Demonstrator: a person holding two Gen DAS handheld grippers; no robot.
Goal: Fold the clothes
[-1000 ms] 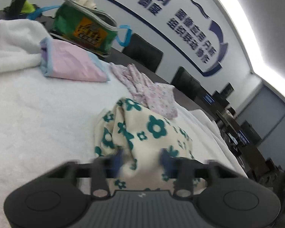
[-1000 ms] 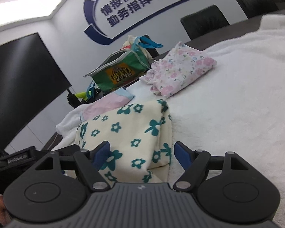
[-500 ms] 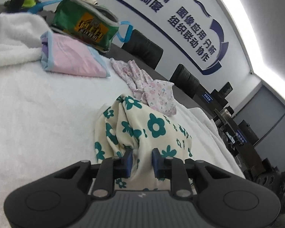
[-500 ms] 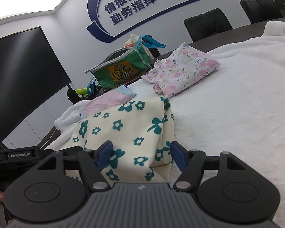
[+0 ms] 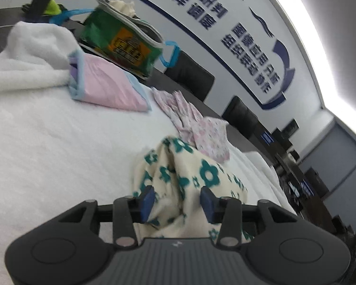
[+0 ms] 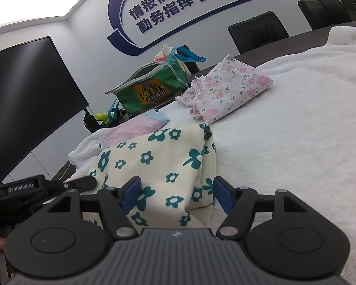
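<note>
A cream garment with teal flowers (image 5: 201,178) lies folded on the white fleece cover (image 5: 47,154). My left gripper (image 5: 177,201) sits at its bunched near edge with the jaws opening. A ridge of cloth stands between the blue pads, which no longer press on it. In the right wrist view the same garment (image 6: 166,156) lies flat. My right gripper (image 6: 176,196) is open and straddles the garment's near corner, pads clear of the fabric. The left gripper's black finger (image 6: 83,182) shows at the garment's left edge.
A folded pink garment (image 5: 106,87) and a folded pink-floral one (image 5: 201,130) lie further back on the cover. A green bag (image 5: 123,42) with blue handles stands behind them. Black chairs (image 6: 256,33) line the far table edge, and a large dark screen (image 6: 23,95) hangs on the left wall.
Half a second ago the left jaws were pinched on a fold of the flowered garment; now they have spread apart and the fold stands free. The right gripper has stayed put.
</note>
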